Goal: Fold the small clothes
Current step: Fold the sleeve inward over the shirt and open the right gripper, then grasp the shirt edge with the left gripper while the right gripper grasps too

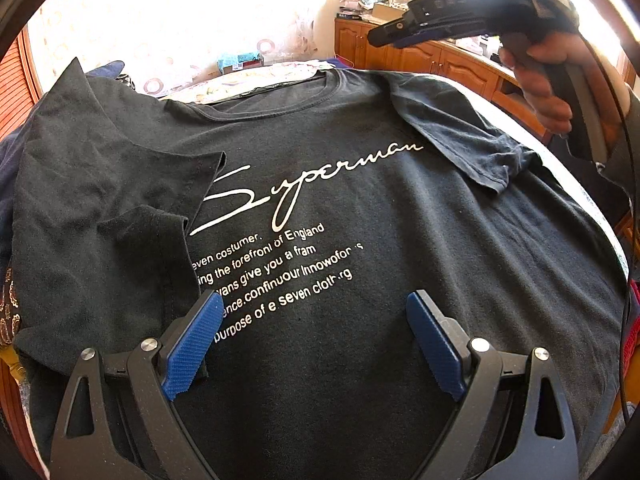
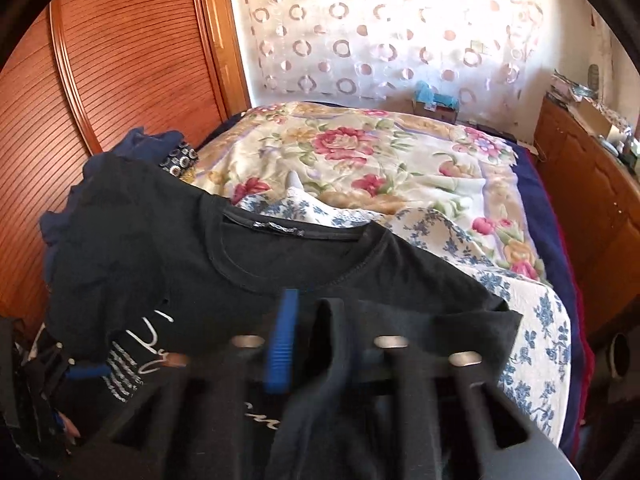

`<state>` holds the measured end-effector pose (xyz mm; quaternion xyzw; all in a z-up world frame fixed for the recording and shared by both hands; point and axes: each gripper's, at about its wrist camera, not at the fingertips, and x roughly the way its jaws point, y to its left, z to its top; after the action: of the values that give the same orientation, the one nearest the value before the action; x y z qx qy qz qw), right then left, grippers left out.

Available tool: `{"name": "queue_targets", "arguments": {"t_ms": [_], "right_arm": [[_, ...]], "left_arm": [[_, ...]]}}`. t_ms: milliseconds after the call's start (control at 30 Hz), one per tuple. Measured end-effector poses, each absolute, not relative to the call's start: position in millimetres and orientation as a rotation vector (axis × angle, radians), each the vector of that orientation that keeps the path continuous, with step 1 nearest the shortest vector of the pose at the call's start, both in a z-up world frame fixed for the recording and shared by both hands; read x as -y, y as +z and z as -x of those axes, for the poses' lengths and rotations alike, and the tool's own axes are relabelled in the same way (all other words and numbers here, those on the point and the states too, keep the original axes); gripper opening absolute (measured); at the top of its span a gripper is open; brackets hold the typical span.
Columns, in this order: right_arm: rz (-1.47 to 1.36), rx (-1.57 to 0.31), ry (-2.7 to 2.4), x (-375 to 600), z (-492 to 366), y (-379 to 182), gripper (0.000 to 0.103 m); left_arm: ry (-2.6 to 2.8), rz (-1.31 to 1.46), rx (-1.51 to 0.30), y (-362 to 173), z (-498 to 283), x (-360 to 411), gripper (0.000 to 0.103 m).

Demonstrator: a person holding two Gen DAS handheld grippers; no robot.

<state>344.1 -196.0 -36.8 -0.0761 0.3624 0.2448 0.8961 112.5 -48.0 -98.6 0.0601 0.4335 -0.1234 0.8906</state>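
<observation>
Blue-padded left tool [image 1: 314,344] hovers released over black printed cotton T-shirt [image 1: 360,220] on the bed w/ both sleeves folded in. Right tool [image 2: 328,344], half-spread, sleeve cloth draped between pads, should clear fabric w/o dragging.

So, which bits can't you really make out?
- Left wrist view: the folded-in sleeve hides the start of the print on the T-shirt.
- Left wrist view: the hem is cut off behind the left gripper.
- Right wrist view: blur and draped cloth hide whether the right gripper grips.
</observation>
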Motion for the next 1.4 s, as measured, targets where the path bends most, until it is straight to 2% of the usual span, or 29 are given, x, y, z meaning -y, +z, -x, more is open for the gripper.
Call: {"name": "queue_targets", "arguments": {"t_ms": [67,467,800,1000,1167,1333,1400], "right_arm": [[0.161,-0.735,0.492,199,-336,-34,0.054],[0.26,-0.805,0.384,239,-316,-84,0.054],[0.236,-0.778,0.4,242,-318,-95,0.055],[0.23,-0.78,0.408,246,-320,-100,0.058],[0.233,-0.779,0.404,247,-319,-101,0.06],[0.23,-0.781,0.407,247,-320,-100,0.061],[0.229,-0.781,0.408,247,-320,-100,0.061]], "left_arm": [[-0.254,-0.126,-0.901,-99,-112,48,0.093],[-0.227,-0.15,-0.907,-92,-113,49,0.093],[-0.206,-0.098,-0.747,-28,-112,12,0.094],[-0.144,-0.066,-0.697,3,-141,-35,0.093],[-0.106,-0.014,-0.685,18,-167,-74,0.087],[-0.066,-0.018,-0.702,21,-197,-97,0.068],[-0.062,-0.023,-0.719,16,-209,-100,0.056]]}}
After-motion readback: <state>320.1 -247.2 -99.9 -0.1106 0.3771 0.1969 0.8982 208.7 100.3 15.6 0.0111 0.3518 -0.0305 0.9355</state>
